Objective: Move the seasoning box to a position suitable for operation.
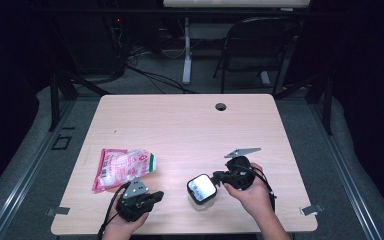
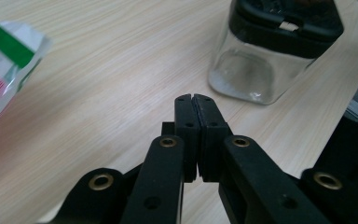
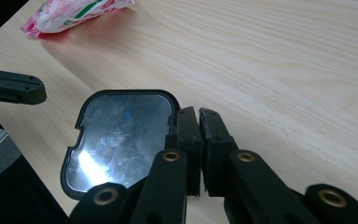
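High view – jar: square clear glass, black-rimmed shiny lid, standing near the pale wood table's front edge; crinkly red-and-white packet well left of it; dark room, folding chair beyond.
Left gripper view – left gripper: jaws pressed together, empty, jar just beyond; jar's lid cut off.
Right gripper view – right gripper: jaws nearly together beside the lid's edge; grip on it unclear.

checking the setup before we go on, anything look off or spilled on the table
Nothing is spilled. The red-and-white plastic snack bag with a green stripe lies crumpled and askew at the table's left. The clear glass jar with a black-rimmed lid stands upright. The right gripper sits shut at the lid's edge.
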Demonstrator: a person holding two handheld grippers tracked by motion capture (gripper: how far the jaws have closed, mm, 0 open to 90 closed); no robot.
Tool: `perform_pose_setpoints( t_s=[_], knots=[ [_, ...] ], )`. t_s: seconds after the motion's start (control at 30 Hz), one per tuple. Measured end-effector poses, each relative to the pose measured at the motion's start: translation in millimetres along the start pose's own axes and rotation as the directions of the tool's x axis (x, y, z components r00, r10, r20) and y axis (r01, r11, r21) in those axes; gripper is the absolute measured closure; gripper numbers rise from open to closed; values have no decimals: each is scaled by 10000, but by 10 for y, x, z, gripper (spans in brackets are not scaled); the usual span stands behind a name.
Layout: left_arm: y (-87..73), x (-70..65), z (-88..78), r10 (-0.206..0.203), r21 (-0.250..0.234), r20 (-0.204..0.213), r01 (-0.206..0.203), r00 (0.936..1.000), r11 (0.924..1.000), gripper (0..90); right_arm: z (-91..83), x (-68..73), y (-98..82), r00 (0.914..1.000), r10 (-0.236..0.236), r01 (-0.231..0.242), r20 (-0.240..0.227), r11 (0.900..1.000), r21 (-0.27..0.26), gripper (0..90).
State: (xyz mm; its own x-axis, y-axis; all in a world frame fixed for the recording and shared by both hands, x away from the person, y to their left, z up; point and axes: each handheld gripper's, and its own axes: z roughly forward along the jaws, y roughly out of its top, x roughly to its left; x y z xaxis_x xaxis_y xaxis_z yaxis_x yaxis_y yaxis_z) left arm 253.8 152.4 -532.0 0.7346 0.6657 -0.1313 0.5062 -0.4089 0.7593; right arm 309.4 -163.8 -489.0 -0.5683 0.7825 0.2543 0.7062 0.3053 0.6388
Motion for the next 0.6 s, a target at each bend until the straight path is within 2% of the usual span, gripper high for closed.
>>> perform_pose_setpoints(
  t_s=[0.1, 0.27, 0.37, 0.6],
  knots=[
    [64, -50, 37, 182, -3, 2, -182, 9998, 9998, 898, 0, 2, -3, 10000, 11, -11, -11, 10000, -30, 882],
    [133, -89, 94, 94, -138, 138, -93, 9999, 9999, 900, -1, -2, -10, 10000, 37, -37, -15, 10000, -75, 882],
    [201, -159, 179, 350, -34, 302, -349, 9989, 9994, 900, 2, -1, -10, 10000, 1, -1, -11, 9999, -105, 882],
    [280, -256, 319, 431, -40, 522, -430, 9977, 9991, 900, -1, -2, -11, 10000, 10, -10, -32, 10000, -88, 882]
  ],
)
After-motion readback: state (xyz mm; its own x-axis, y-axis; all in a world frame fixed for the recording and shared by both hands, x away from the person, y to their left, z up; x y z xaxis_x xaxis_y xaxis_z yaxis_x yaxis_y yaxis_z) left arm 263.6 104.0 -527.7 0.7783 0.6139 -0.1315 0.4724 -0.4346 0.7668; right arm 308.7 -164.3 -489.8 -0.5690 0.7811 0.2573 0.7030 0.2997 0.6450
